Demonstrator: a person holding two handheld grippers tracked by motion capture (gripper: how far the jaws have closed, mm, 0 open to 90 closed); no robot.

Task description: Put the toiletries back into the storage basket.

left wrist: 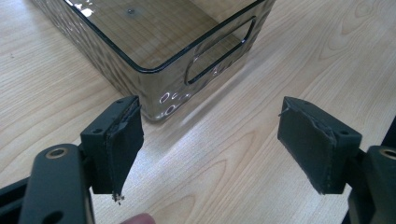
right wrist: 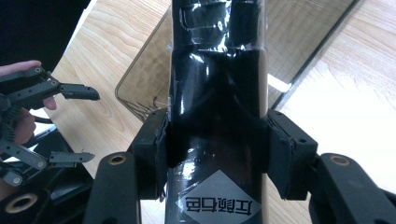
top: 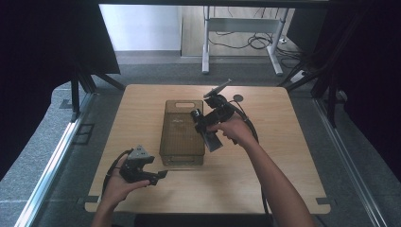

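A smoky clear plastic bin (top: 182, 135) with handle cut-outs stands in the middle of the wooden table (top: 283, 142). My right gripper (top: 208, 124) hangs over the bin's right rim, shut on a black glossy packet (top: 211, 137) that points down toward the bin. In the right gripper view the black packet (right wrist: 217, 107) is squeezed between both pads, a grey diamond label (right wrist: 217, 205) near the bottom. My left gripper (top: 158, 176) rests low at the table's near left, open with nothing between its pads (left wrist: 119, 140). The bin's near corner (left wrist: 163, 84) lies just ahead of it.
A white desk frame (top: 241, 38) and loose cables (top: 255, 42) stand on the floor beyond the table. Dark curtains flank both sides. Bare wood stretches right of the bin and along the near edge.
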